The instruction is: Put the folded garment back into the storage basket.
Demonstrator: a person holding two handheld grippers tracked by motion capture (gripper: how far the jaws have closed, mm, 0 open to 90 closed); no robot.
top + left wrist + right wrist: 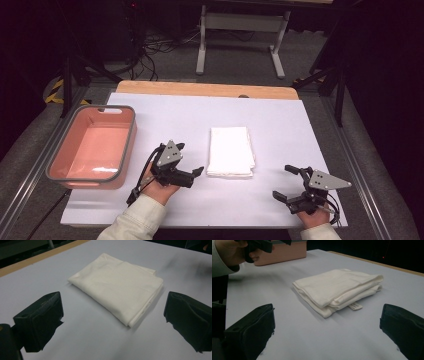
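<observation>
My left claw (191,159) and right claw (286,182) both sit spread, flanking the folded white towel (230,151) mid-frame; its small tag (355,306) is too blurred to read.

White table (280,125), folded cloth (230,151), pink basin (95,146)

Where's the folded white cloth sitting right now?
In the high view the folded white cloth lies flat near the table's middle, between the left gripper and right gripper, right of the pink basin.
</observation>
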